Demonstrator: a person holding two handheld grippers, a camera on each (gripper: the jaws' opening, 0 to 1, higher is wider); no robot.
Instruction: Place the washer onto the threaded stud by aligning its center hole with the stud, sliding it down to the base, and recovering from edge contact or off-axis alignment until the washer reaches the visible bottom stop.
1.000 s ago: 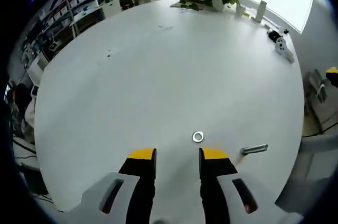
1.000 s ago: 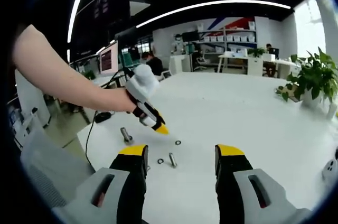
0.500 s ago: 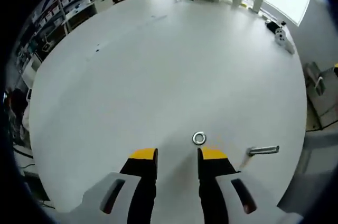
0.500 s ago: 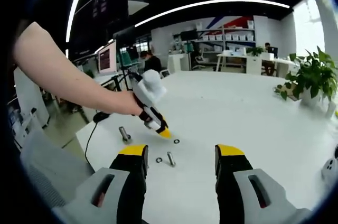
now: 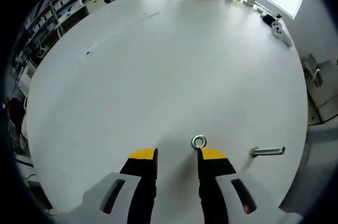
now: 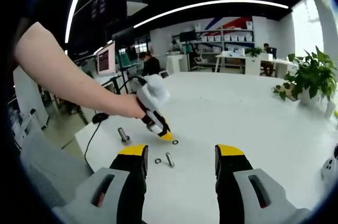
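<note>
Nearest in the left gripper view: the left gripper [image 5: 177, 155], yellow-tipped jaws spread apart, nothing between them. Just past the tip of one jaw, a small shiny washer [image 5: 198, 141] flat on the white table [image 5: 158, 65], almost touching that tip but outside the gap. Off to one side near the table edge, a threaded stud [image 5: 268, 151] on its side, well apart from the washer.

In the right gripper view: the right gripper [image 6: 179, 155] low over the same table, jaws wide apart and holding nothing. Beyond them a second washer [image 6: 158, 160] beside a short stud [image 6: 169, 159] lying down. Farther on, the left gripper's yellow tip next to the first washer, and a bolt [image 6: 123, 134] standing upright.

Farthest: a potted plant [image 6: 311, 78], shelves and desks. No readable writing anywhere.
</note>
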